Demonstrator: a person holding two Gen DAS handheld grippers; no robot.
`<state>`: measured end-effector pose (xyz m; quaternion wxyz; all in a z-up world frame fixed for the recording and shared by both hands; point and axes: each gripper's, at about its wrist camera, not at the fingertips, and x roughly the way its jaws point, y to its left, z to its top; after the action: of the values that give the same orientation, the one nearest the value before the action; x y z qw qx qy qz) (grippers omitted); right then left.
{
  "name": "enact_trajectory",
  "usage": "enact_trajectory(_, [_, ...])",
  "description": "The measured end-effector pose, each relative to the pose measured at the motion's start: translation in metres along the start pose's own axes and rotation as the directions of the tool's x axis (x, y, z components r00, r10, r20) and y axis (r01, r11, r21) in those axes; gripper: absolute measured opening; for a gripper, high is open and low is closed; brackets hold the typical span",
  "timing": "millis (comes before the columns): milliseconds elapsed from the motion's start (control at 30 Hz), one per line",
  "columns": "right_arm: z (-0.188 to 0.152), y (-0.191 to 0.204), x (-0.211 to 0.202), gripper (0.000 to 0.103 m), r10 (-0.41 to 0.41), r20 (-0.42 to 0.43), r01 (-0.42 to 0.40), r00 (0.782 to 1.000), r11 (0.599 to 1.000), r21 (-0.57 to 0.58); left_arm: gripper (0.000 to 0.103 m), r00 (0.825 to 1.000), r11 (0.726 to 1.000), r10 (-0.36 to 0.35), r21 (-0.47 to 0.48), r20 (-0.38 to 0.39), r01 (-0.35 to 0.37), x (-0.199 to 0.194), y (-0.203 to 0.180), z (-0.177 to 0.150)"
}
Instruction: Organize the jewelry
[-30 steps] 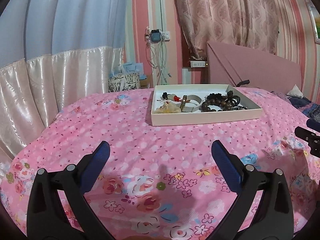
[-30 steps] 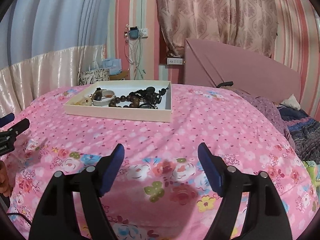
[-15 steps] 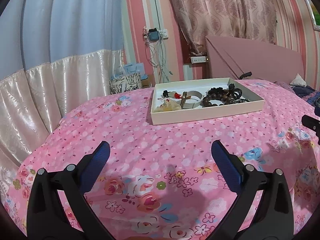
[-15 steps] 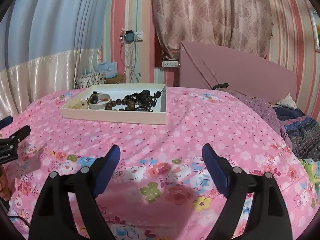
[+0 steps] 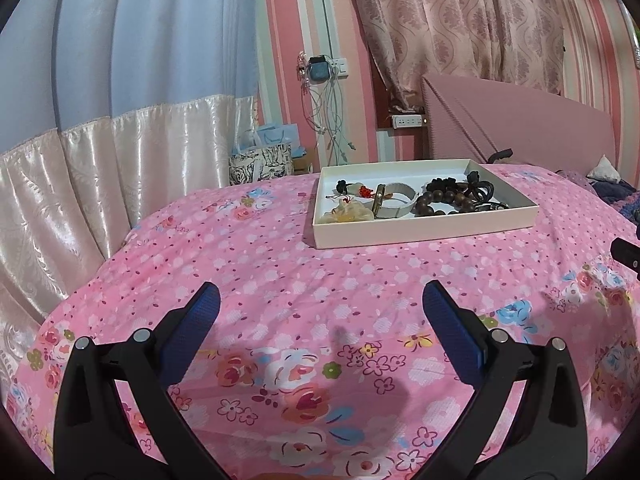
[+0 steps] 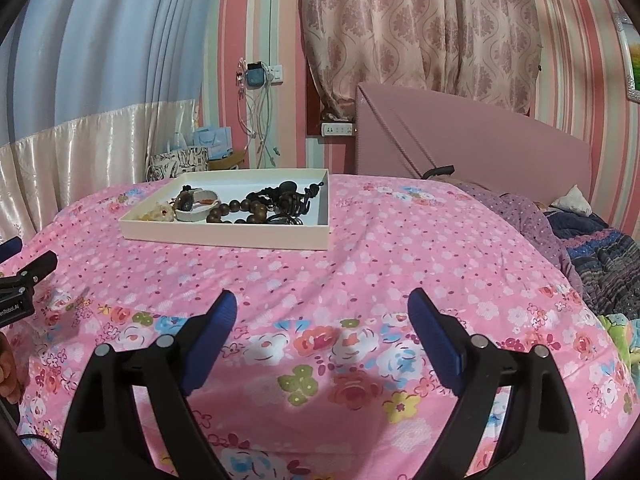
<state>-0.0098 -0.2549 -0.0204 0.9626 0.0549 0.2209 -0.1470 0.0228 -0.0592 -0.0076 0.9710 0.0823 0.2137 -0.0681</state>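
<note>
1. Tray (image 5: pixel 424 234), a shallow white box, sits on the pink floral bedspread (image 5: pixel 280 280) toward the far side of the bed, well apart from both grippers.
2. Inside the tray: brown bead bracelet (image 5: pixel 440 200) near the middle, black cords (image 5: pixel 480 188) tangled at its right end, a white bangle (image 5: pixel 396 200) left of the beads, a pale yellowish piece (image 5: pixel 348 214) at the front left corner (material unclear). Everything lies in one heap-ish row; no dividers visible.
3. Left gripper (image 5: pixel 320 304) hangs low over the bedspread, jaws wide apart, nothing between them.
4. Right gripper (image 6: pixel 322 310) likewise over the bedspread, nothing between the jaws; they have just been opening and now stand wide apart.
5. From the right view the tray (image 6: pixel 224 240) lies ahead and to the left, beads (image 6: pixel 240 212) and cords (image 6: pixel 288 200) nearest its right wall.
6. Step in hand, as I judge it: start pose before the first reach (nothing sorted yet, nothing picked).
7. Next move likely calls for bringing one gripper forward over the tray's near wall and down onto a single piece; the bangle or the bead bracelet looks easiest to pinch.
8. Risk: cords are knotted with the beads, so lifting one may drag the other; the second gripper could steady the tray (light box on soft bedding, may slide).
</note>
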Motion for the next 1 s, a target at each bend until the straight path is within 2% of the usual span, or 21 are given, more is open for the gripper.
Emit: enact_trajectory(1000, [-0.0018,-0.0029,0.0011,0.087,-0.006,0.005,0.006,1.000,1.000,0.005,0.100,1.000,1.000,-0.006,-0.012,0.003,0.006,0.0013,-0.0006,-0.0001])
